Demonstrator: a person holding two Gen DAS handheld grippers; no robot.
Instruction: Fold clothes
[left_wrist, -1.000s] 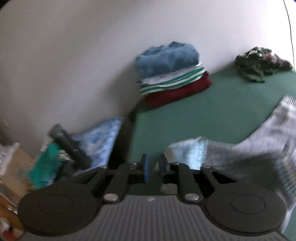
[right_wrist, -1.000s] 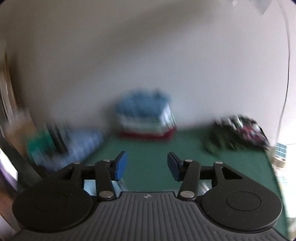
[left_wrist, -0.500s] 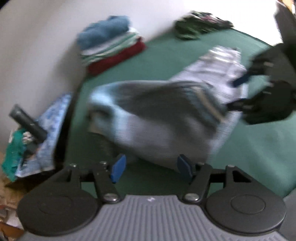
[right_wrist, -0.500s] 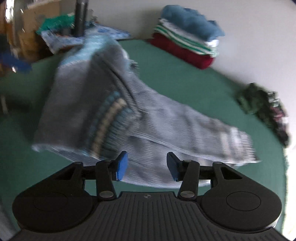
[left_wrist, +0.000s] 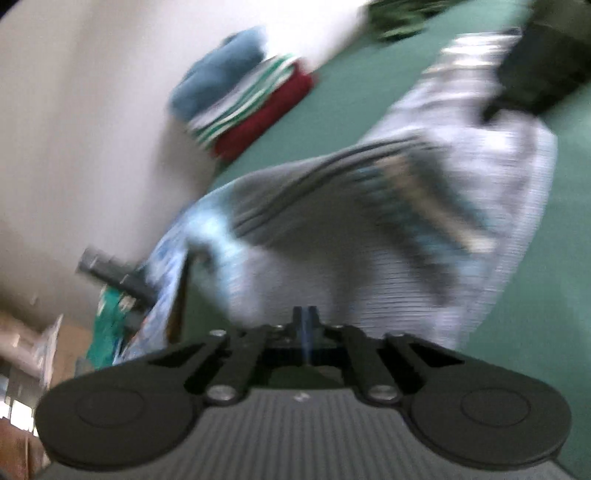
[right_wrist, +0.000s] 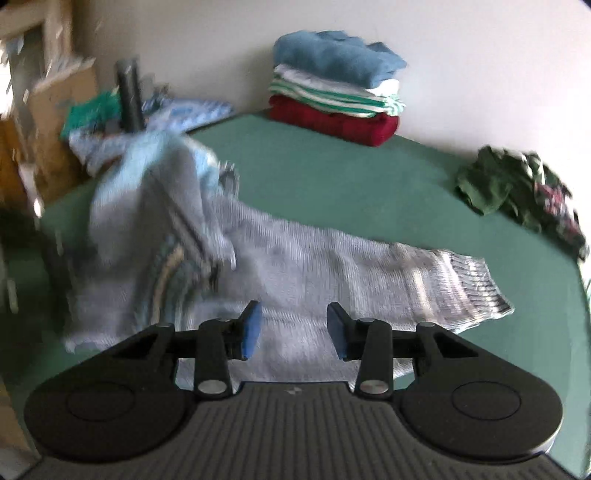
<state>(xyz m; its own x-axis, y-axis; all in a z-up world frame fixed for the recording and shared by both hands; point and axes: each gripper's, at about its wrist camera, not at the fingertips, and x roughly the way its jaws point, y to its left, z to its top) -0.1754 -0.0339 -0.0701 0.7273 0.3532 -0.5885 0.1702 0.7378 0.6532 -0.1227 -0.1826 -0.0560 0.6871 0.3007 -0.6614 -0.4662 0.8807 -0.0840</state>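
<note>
A grey-and-light-blue striped knit sweater (right_wrist: 325, 266) lies across the green table (right_wrist: 351, 177). Its left part is bunched and raised, and its ribbed end stretches to the right. In the left wrist view the same sweater (left_wrist: 369, 229) is motion-blurred. My left gripper (left_wrist: 304, 319) has its pads pressed together at the sweater's near edge, seemingly pinching the hem. My right gripper (right_wrist: 295, 328) hovers low over the sweater's near edge. Its jaws are closing, with fabric lying between the blue pads (right_wrist: 253, 328) but not pressed by them.
A stack of folded clothes (right_wrist: 332, 88), blue over white-green stripes over red, sits against the white wall at the back. A crumpled dark green garment (right_wrist: 517, 188) lies at the right. Beyond the table's left edge are a dark cylinder (right_wrist: 129, 96), patterned cloth (right_wrist: 184, 110) and a cardboard box (right_wrist: 55, 110).
The sweater came down from mid-air onto the table. My left jaws opened wide, then snapped shut at its near edge. The right gripper sank towards the sweater, jaws narrowing a little.
</note>
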